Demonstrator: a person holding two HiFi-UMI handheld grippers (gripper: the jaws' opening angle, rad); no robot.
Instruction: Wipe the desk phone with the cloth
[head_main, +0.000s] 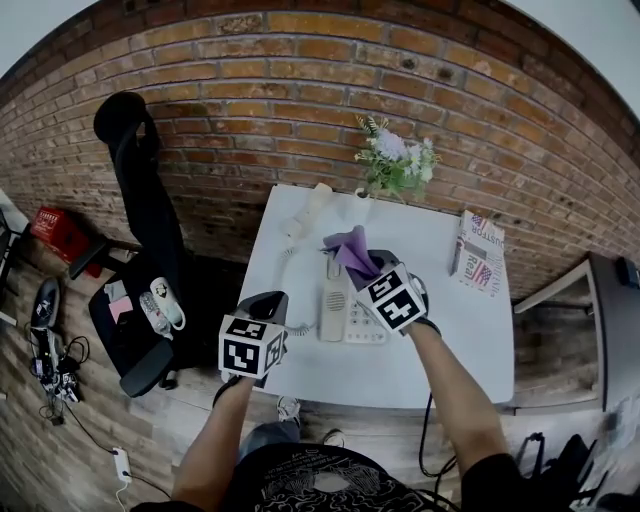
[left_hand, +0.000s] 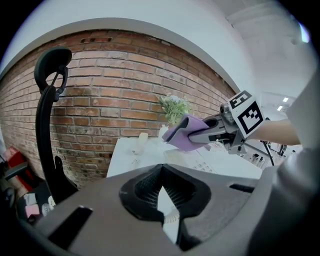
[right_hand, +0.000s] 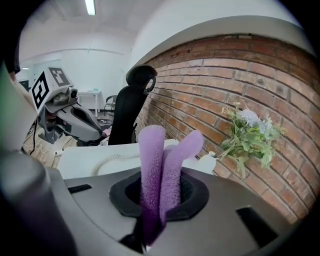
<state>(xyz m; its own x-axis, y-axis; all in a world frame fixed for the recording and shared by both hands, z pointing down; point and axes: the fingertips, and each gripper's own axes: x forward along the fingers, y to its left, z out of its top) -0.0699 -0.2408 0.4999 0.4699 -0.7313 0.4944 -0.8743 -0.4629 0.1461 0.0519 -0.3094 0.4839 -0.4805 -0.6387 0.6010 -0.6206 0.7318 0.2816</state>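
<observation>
By brick wall (head_main: 300, 100), white table (head_main: 450, 350) bears desk phone (head_main: 335, 310).

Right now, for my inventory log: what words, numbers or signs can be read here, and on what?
"Real": seems to read so on the magazine cover; its other print is too blurred.
Phone keys: too small to read.
Left marker cube and right marker cube: black-and-white patterns, no words.
</observation>
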